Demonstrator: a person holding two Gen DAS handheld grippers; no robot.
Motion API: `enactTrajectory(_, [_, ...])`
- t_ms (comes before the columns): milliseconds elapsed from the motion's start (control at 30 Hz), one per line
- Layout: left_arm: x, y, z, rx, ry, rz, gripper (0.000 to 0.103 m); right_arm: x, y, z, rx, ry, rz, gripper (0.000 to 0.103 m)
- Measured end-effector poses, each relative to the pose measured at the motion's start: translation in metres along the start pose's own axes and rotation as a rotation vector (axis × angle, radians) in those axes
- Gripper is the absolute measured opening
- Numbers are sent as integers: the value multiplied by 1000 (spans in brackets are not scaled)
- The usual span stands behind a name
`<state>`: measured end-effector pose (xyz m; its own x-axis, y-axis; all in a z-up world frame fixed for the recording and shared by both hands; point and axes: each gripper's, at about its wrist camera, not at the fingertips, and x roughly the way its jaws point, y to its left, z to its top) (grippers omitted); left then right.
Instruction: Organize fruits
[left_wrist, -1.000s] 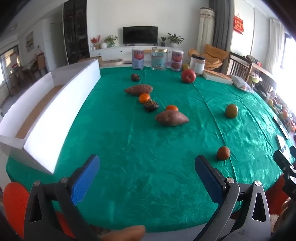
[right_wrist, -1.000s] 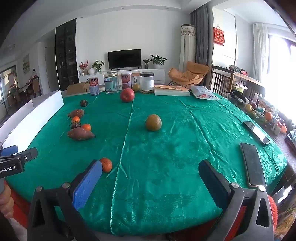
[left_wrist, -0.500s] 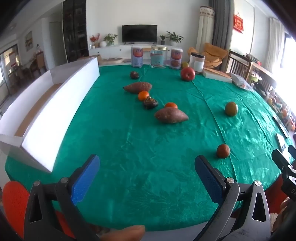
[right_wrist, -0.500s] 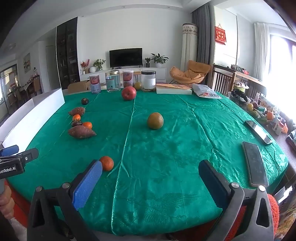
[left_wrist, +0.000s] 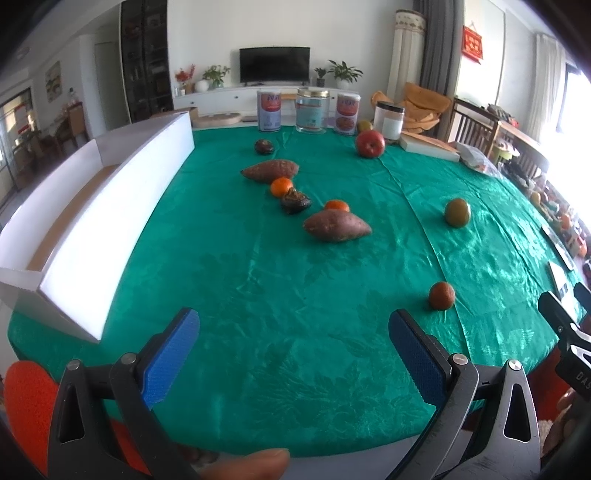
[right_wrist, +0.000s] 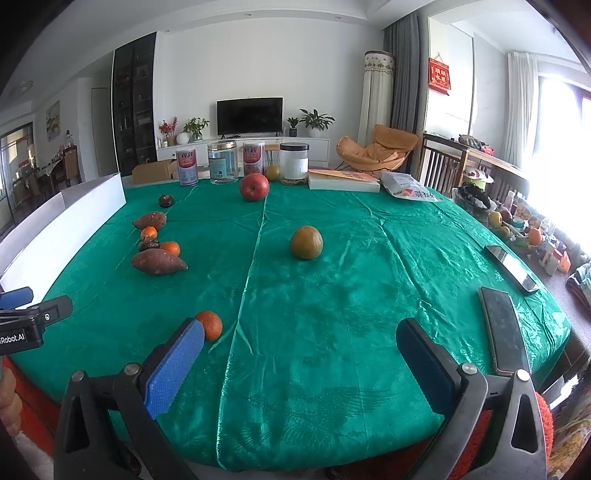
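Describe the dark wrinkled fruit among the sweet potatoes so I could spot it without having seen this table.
Start at the long white box on the left of the green tablecloth; a line of produce runs beside it. The dark wrinkled fruit sits mid-line, between two small oranges, the far one and the near one. Its neighbours are smooth; it alone is blackish-brown and shrivelled.

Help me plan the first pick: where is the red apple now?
The red apple sits at the table's far side, just in front of the jars, beyond the brownish-green fruit.
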<state>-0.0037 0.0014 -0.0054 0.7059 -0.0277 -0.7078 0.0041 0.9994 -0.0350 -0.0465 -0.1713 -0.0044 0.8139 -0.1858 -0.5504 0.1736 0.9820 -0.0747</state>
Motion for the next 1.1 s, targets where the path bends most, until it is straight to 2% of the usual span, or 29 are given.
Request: enactTrajectory(1100, [1, 1, -3, -2, 22, -10, 103, 8, 5, -5, -6, 25, 37, 103])
